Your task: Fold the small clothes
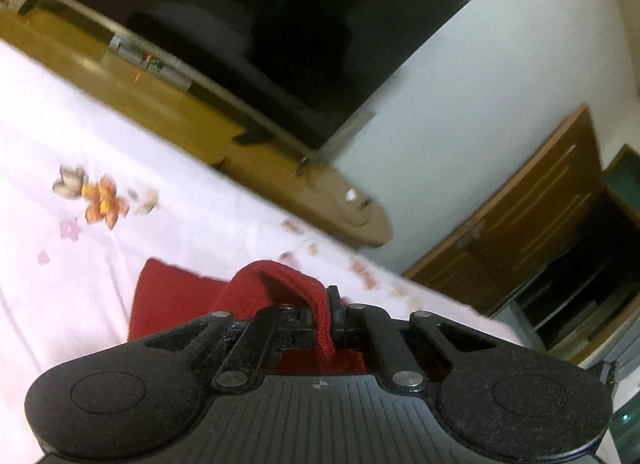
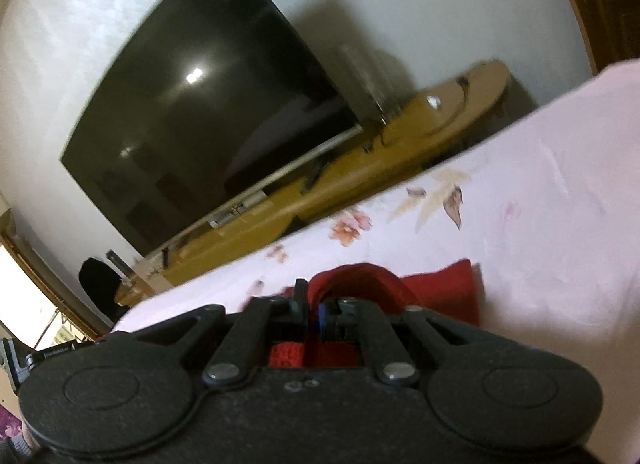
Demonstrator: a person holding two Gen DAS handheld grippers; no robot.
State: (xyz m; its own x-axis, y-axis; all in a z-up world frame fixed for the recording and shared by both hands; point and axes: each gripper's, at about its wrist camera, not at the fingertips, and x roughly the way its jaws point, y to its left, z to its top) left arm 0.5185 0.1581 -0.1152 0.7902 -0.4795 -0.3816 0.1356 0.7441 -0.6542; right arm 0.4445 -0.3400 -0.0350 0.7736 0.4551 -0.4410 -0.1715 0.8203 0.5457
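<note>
A small red knit garment [image 1: 168, 304] lies on a pale pink flowered bedsheet [image 1: 80, 136]. My left gripper [image 1: 326, 314] is shut on a bunched fold of its ribbed edge, which arches up over the fingers. In the right wrist view the same red garment [image 2: 444, 288] spreads to the right, and my right gripper [image 2: 314, 314] is shut on another raised fold of it. Both pictures are blurred by motion. The rest of the garment is hidden under the gripper bodies.
Beyond the bed edge stands a low yellow-brown TV bench [image 1: 208, 124] with a large dark television [image 1: 248, 24] against a white wall. A wooden door [image 1: 532, 220] is at the right in the left wrist view. A dark round object [image 2: 98, 284] sits at the bench's left end.
</note>
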